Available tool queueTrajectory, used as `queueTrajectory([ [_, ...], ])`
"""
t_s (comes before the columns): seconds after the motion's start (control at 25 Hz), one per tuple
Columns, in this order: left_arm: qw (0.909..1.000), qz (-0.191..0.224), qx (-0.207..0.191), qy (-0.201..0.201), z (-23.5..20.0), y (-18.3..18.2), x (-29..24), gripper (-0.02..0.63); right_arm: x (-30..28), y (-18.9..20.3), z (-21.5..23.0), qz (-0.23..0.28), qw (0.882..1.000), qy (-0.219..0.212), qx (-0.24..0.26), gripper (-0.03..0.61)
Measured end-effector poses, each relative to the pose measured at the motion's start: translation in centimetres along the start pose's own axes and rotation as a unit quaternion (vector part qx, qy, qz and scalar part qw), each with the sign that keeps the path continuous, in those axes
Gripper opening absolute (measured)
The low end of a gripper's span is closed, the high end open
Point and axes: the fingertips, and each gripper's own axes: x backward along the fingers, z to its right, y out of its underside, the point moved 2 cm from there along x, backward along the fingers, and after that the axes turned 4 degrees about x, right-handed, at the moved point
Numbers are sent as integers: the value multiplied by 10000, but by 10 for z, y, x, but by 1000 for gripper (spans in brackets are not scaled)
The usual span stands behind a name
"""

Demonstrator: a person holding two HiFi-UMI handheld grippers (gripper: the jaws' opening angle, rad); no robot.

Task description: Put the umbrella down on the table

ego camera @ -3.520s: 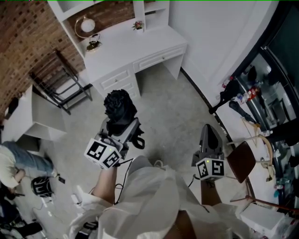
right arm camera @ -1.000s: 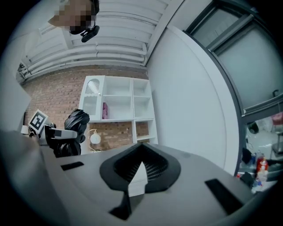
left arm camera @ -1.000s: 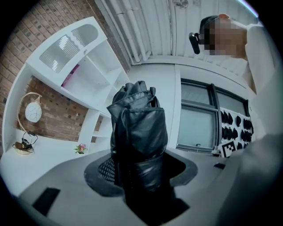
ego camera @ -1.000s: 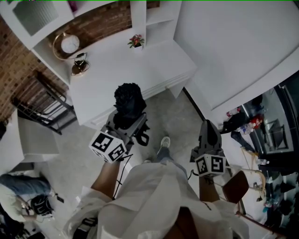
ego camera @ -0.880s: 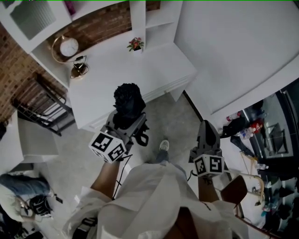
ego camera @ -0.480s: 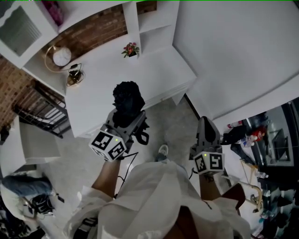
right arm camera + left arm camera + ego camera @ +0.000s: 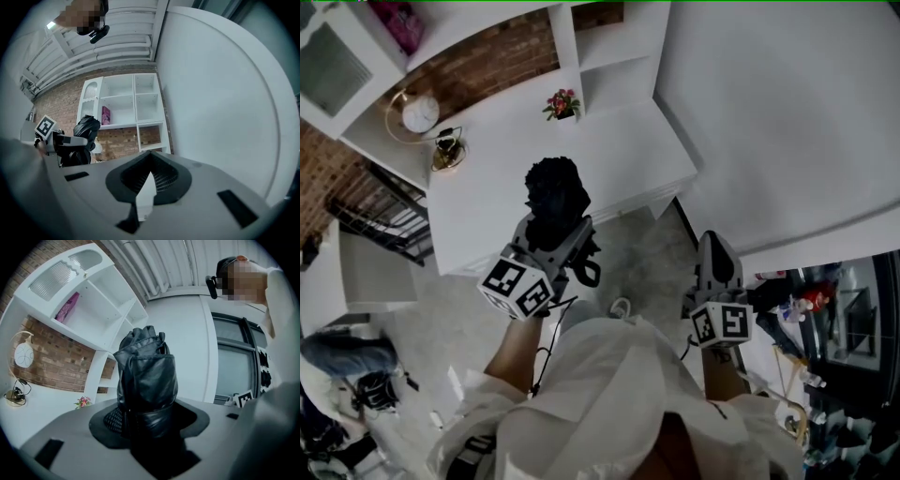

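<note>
Black folded umbrella [image 7: 553, 192] is clamped in the left hand-held gripper [image 7: 551, 234]. Jaws are closed on its lower part, and the bunched fabric sticks out past the tips. The left gripper view confirms this: the umbrella [image 7: 146, 380] fills the gap between the jaws of the left hand-held gripper [image 7: 145, 425], pads tight on both sides.

From the head view, the umbrella overlaps the near edge of the white table [image 7: 609, 150], roughly mid-length. It is held in the air, not lying on the table.

Right hand-held gripper [image 7: 712, 244] is off the table's near right corner, over the floor and well apart from the umbrella. Its own view shows the right hand-held gripper [image 7: 150, 157] with the tips pressed together and nothing between them.

On the table:
- small flower pot [image 7: 562, 103] at the far edge, against the shelf upright
- round gold-rimmed piece [image 7: 417, 114] and a small brass item [image 7: 448, 150] near the far left corner
</note>
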Motion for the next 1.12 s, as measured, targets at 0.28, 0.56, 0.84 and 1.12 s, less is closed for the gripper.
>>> queueTrajectory([
  [0.28,9996,-149,55,-241,-20,10,-28,265,-39,15,16,-100,9996,-231,-135,18],
  [0.56,9993,-259,189,-200,-60,5,-63,265,-92,16,15,-186,9995,-233,-138,18],
  [0.84,9981,-439,406,-163,-127,0,-125,265,-179,21,12,-355,9988,-341,-34,18],
  [1.12,9904,-985,915,-324,-192,21,-176,265,-259,46,-4,-726,9955,-605,107,18],
])
